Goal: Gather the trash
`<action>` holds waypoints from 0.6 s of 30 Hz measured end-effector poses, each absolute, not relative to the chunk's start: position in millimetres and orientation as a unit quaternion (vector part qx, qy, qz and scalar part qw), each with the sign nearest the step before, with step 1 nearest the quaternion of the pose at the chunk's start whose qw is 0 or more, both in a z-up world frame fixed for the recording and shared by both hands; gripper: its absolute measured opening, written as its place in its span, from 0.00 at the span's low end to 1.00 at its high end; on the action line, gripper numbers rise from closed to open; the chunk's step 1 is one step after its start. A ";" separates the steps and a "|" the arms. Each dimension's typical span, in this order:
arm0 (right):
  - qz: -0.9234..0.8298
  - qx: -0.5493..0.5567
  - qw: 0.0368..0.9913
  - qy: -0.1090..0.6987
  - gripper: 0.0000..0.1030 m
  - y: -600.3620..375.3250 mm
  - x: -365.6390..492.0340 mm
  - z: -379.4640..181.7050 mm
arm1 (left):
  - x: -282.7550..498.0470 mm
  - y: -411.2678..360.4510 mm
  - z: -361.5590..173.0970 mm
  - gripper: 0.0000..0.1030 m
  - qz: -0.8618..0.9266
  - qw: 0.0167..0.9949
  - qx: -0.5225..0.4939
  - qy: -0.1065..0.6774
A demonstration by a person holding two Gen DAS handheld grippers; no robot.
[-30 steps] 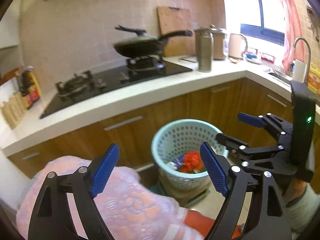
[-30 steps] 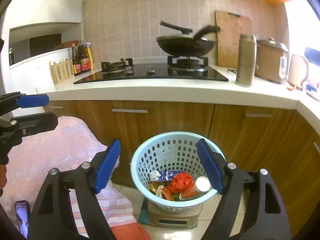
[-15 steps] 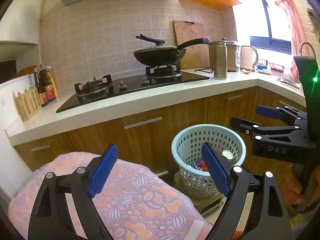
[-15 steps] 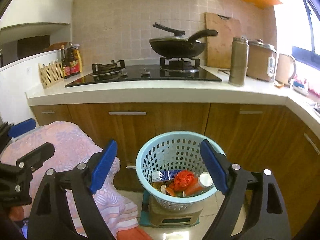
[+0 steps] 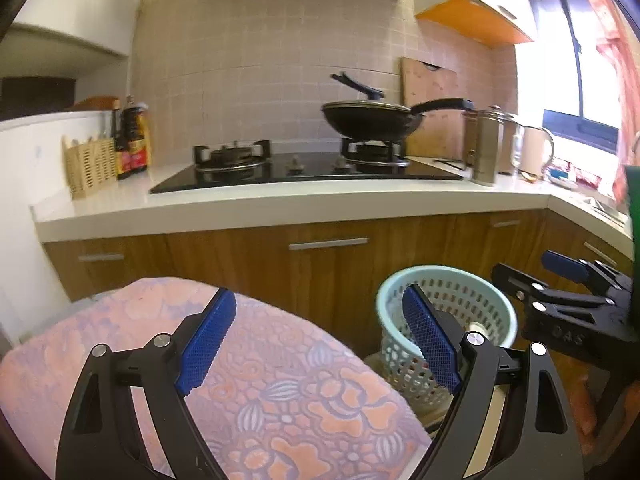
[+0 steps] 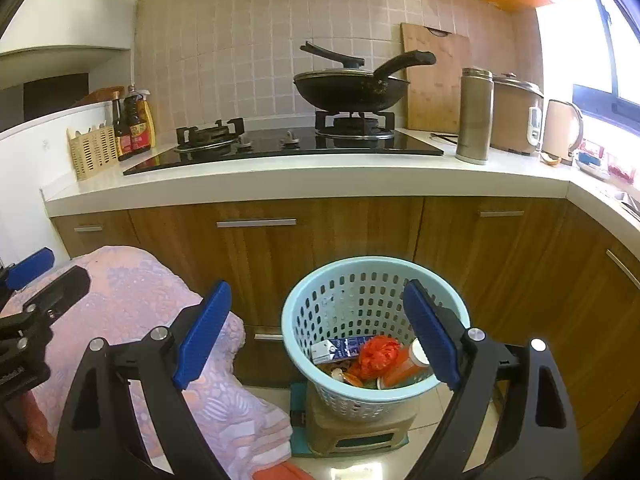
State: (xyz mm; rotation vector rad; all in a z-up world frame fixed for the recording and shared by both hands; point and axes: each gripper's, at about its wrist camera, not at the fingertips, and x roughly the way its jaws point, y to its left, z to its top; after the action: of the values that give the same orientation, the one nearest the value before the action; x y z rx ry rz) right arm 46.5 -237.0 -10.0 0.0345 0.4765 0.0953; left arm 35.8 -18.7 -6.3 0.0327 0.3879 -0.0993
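Both the left gripper (image 5: pixel 318 340) and right gripper (image 6: pixel 316 332) gape empty, the right's jaws having just widened, now lower before the trash basket (image 6: pixel 320 300).

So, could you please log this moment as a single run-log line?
left gripper: open, empty | right gripper: open, empty, jaws just opening | light-blue trash basket: on floor, holds milk carton, red wrapper

basket (image 5: pixel 448 300) contents mostly hidden, box (image 6: pixel 340 349) print too small

We count one basket (image 6: pixel 372 320), one pan (image 6: pixel 348 88), two sauce bottles (image 6: pixel 134 124), two burners (image 6: pixel 210 134) and four drawer handles (image 6: pixel 256 223).
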 end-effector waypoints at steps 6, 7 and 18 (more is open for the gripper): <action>0.055 -0.004 0.973 0.225 0.81 -215.4 47.4 -2.2 | 30.6 6.6 -0.6 0.81 -0.007 0.985 -0.021 0.168; 0.055 -0.002 0.973 0.223 0.81 -213.5 48.3 0.1 | 29.1 9.4 0.6 0.81 0.000 0.986 -0.023 0.163; 0.043 -0.002 0.974 0.220 0.81 -211.8 49.3 4.0 | 29.5 13.7 1.6 0.82 0.038 0.988 -0.004 0.148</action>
State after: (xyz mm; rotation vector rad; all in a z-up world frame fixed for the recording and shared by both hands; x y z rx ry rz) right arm 49.3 -211.8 4.0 -0.0035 0.4443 0.0871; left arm 29.5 13.7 1.6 -0.0084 0.2973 0.0761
